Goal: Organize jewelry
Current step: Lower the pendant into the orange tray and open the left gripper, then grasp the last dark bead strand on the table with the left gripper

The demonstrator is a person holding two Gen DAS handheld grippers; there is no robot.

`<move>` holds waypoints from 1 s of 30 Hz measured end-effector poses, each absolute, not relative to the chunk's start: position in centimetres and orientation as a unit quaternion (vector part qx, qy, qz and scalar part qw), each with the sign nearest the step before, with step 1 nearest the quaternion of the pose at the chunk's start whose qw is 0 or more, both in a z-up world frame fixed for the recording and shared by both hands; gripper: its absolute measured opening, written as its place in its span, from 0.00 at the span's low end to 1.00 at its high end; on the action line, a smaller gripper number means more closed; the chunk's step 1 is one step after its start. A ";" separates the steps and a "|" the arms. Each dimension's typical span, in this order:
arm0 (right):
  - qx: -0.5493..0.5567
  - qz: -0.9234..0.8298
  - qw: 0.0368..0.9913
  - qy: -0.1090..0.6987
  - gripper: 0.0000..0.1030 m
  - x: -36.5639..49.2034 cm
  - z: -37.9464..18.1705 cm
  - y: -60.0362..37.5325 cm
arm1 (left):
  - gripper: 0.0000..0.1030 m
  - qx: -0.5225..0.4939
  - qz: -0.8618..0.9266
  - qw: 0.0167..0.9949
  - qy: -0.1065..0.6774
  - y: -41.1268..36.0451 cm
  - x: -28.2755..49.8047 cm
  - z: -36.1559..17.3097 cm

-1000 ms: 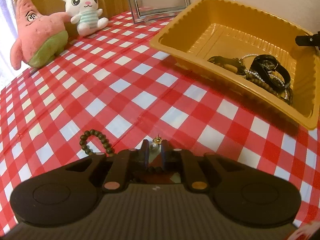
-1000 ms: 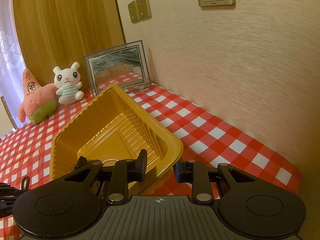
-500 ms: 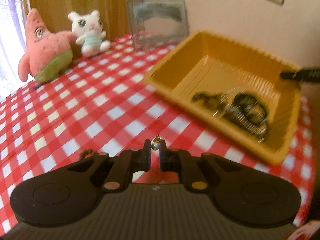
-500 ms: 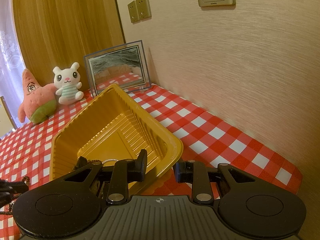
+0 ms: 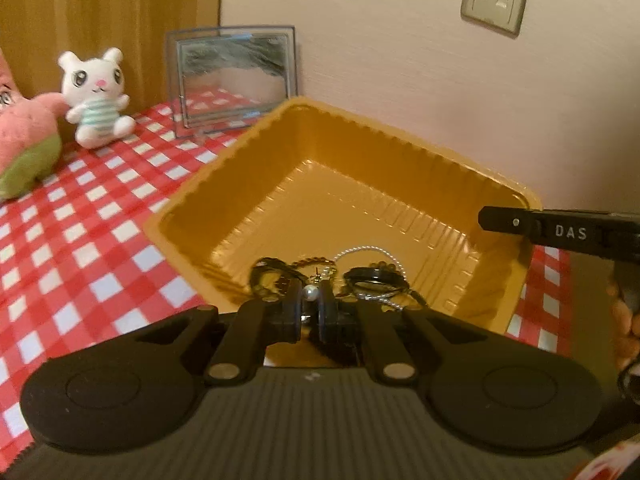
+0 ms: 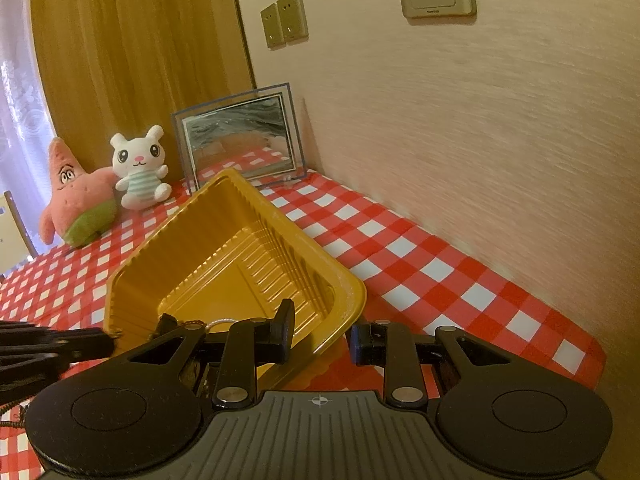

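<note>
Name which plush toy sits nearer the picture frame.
The white bunny plush, right beside the picture frame; the pink starfish plush sits farther left.

the pink star plush [image 5: 24, 136] is cut off at the left edge (jewelry pile [image 5: 332, 276] partly hidden behind the left claw [image 5: 309, 308]).

Left gripper [image 5: 309, 306] pinches small pearl earring with gold hook [image 5: 309, 292], poised over near rim of ribbed yellow plastic tray [image 5: 208, 184]. Tangle of dark bracelets and silver bead chain [image 5: 360, 276] lies inside. Right gripper finger [image 5: 560, 232] at tray's right corner. Red-white checked tablecloth [image 5: 80, 248] underneath.
</note>
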State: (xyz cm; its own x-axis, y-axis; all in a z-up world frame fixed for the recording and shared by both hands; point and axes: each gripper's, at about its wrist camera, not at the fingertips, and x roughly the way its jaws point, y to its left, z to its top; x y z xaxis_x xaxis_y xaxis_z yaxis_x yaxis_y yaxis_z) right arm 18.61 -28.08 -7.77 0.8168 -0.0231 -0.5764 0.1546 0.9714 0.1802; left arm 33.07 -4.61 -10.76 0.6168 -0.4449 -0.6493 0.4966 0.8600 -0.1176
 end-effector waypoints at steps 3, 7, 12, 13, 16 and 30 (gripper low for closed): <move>0.108 -0.045 0.947 0.298 0.26 18.6 -7.7 -28.1 | 0.07 0.031 -0.257 0.895 0.362 -5.2 33.7 -11.2; 0.108 -0.045 0.947 0.298 0.26 18.6 -7.7 -28.0 | 0.28 0.013 -0.248 0.903 0.350 -4.9 33.4 -10.3; 0.110 -0.046 0.947 0.298 0.26 18.6 -7.8 -28.0 | 0.30 -0.009 -0.217 0.920 0.327 -1.9 32.5 -8.2; 0.110 -0.045 0.947 0.298 0.26 18.6 -7.8 -28.0 | 0.32 -0.011 -0.206 0.923 0.325 -1.1 32.3 -7.9; 0.110 -0.045 0.947 0.298 0.26 18.6 -7.8 -28.0 | 0.36 -0.006 -0.164 0.932 0.323 2.6 31.2 -7.4; 0.112 -0.042 0.946 0.301 0.26 18.8 -7.9 -28.1 | 0.48 0.038 -0.012 0.903 0.428 17.7 24.6 -12.6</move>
